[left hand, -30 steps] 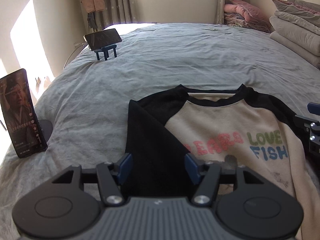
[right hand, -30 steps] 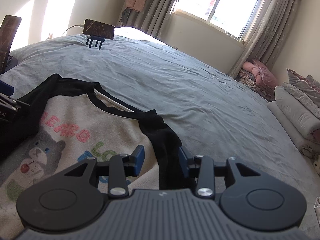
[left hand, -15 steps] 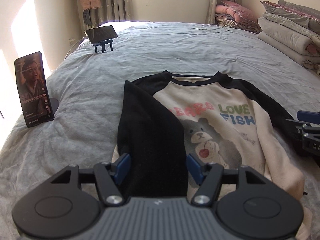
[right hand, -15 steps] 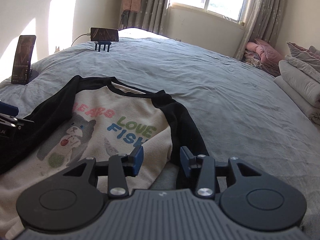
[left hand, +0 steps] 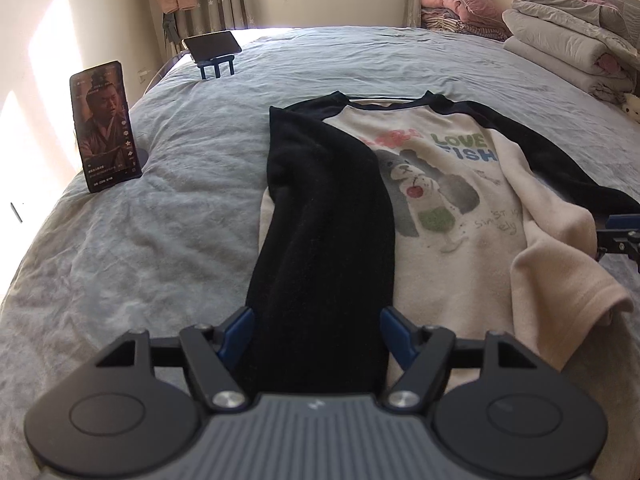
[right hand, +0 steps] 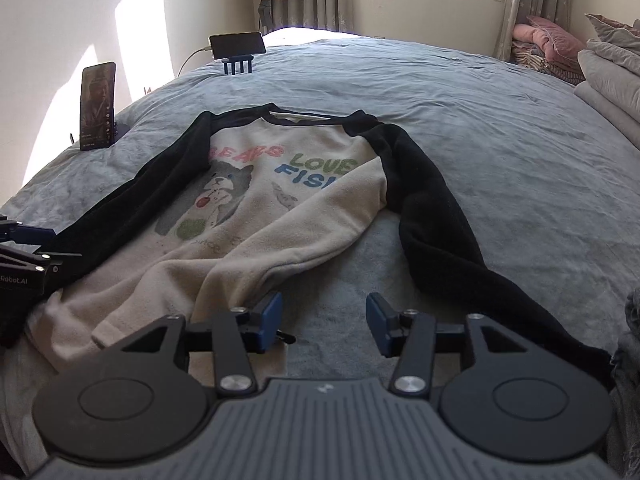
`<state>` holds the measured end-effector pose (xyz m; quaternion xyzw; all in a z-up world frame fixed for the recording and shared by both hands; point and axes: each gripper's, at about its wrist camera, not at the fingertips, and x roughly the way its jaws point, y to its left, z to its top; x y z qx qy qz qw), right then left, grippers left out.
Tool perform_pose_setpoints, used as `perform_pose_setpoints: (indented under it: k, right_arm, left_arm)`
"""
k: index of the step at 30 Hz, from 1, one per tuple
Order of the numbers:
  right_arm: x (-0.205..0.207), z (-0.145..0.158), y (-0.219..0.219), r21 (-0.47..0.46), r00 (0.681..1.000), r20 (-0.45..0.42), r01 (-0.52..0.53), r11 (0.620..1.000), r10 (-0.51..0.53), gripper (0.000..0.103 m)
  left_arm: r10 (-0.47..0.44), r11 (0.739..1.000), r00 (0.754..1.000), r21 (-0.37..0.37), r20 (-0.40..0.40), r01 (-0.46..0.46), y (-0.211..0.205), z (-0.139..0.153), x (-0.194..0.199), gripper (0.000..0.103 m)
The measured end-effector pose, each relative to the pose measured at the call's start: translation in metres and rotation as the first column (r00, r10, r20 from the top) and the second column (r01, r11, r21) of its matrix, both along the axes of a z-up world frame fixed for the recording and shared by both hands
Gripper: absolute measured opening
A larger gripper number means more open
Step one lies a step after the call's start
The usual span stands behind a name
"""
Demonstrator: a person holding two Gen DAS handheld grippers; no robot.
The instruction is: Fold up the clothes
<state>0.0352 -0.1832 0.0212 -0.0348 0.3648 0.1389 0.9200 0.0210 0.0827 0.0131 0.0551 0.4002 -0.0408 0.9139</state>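
My left claw (left hand: 316,330) is opening astride the cream fleece sweatshirt's black sleeve (left hand: 324,240) (pads not pressing). My right claw (right hand: 324,320) is opening over bare grey bed cover (right hand: 500,140), holding nothing.

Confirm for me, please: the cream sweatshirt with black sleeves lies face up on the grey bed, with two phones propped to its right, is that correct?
Not quite: the two phones, one upright and one on a blue stand, are to the left of the sweatshirt, as the right wrist view shows. The rest holds: it lies face up on the grey bed.
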Motion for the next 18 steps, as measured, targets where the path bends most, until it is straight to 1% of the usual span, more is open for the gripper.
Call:
perform_pose_setpoints:
  k: [2,5,7,8,9,11,14,16,18]
  right_arm:
    - [-0.007,-0.003,0.003,0.0,1.0,-0.008,-0.01,1.0,0.01,0.051]
    - [-0.016,-0.007,0.005,0.009,1.0,-0.021,-0.023,1.0,0.024,0.052]
    - [-0.02,-0.01,0.006,0.018,0.999,-0.033,-0.032,0.999,0.033,0.052]
    - [-0.022,-0.011,0.006,0.021,0.999,-0.038,-0.036,0.999,0.037,0.052]
    - [-0.023,-0.012,0.007,0.022,0.998,-0.041,-0.039,0.999,0.04,0.052]
    - [-0.026,-0.014,0.007,0.021,0.998,-0.045,-0.044,0.999,0.044,0.053]
    - [-0.027,-0.016,0.006,0.025,0.998,-0.05,-0.045,0.999,0.046,0.054]
    - [-0.027,-0.017,0.004,0.031,0.998,-0.052,-0.044,0.999,0.046,0.054]
    - [-0.028,-0.017,0.003,0.036,0.998,-0.052,-0.043,0.998,0.045,0.054]
  left_arm:
    - [-0.004,1.0,1.0,-0.012,-0.01,0.003,0.004,-0.004,-0.007,0.07]
    - [0.001,0.999,1.0,-0.049,0.001,-0.001,0.011,-0.006,-0.015,0.058]
    - [0.014,0.998,1.0,-0.069,0.011,-0.014,0.015,-0.004,-0.018,0.038]
    - [0.021,0.997,1.0,-0.072,0.017,-0.02,0.017,-0.003,-0.02,0.033]
    - [0.027,0.997,0.999,-0.075,0.028,-0.025,0.02,-0.001,-0.021,0.022]
    - [0.035,0.996,0.998,-0.082,0.048,-0.031,0.024,0.003,-0.023,0.018]
    - [0.044,0.996,0.996,-0.08,0.072,-0.038,0.034,0.009,-0.026,0.018]
    - [0.058,0.994,0.996,-0.101,0.072,-0.051,0.043,0.012,-0.025,0.018]
    - [0.076,0.988,0.995,-0.143,0.06,-0.066,0.054,0.015,-0.023,0.018]
